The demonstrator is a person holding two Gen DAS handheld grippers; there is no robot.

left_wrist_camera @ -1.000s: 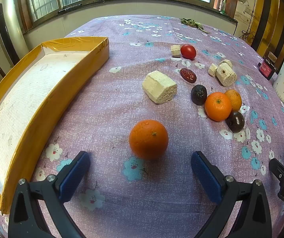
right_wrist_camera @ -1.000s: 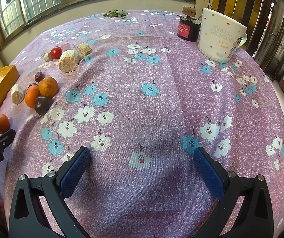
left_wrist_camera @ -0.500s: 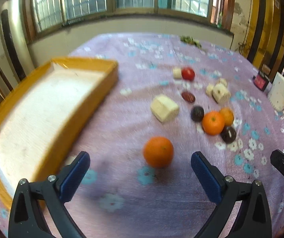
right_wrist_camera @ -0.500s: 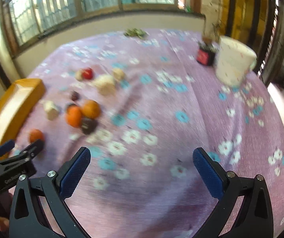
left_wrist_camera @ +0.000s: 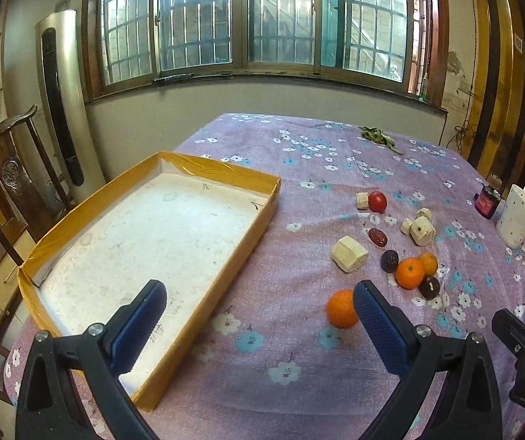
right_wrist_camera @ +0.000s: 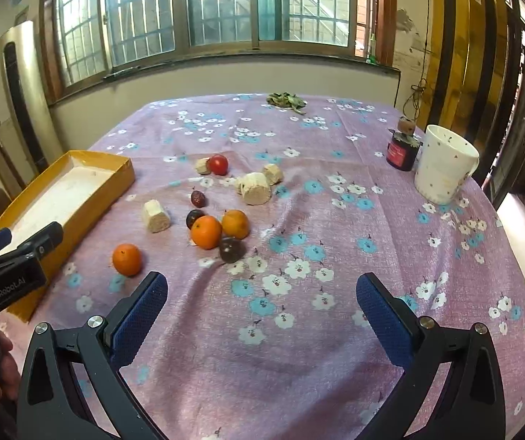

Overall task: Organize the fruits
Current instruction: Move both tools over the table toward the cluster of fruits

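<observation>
Jaws wide apart, both grippers held above tablecloth (right_wrist_camera: 299, 330), holding nothing.

The left gripper (left_wrist_camera: 258, 315) hangs above the table with its blue-padded fingers (left_wrist_camera: 139, 321) spread wide and nothing between them; the right gripper (right_wrist_camera: 262, 311) is held level beside it, likewise wide apart and empty
</observation>
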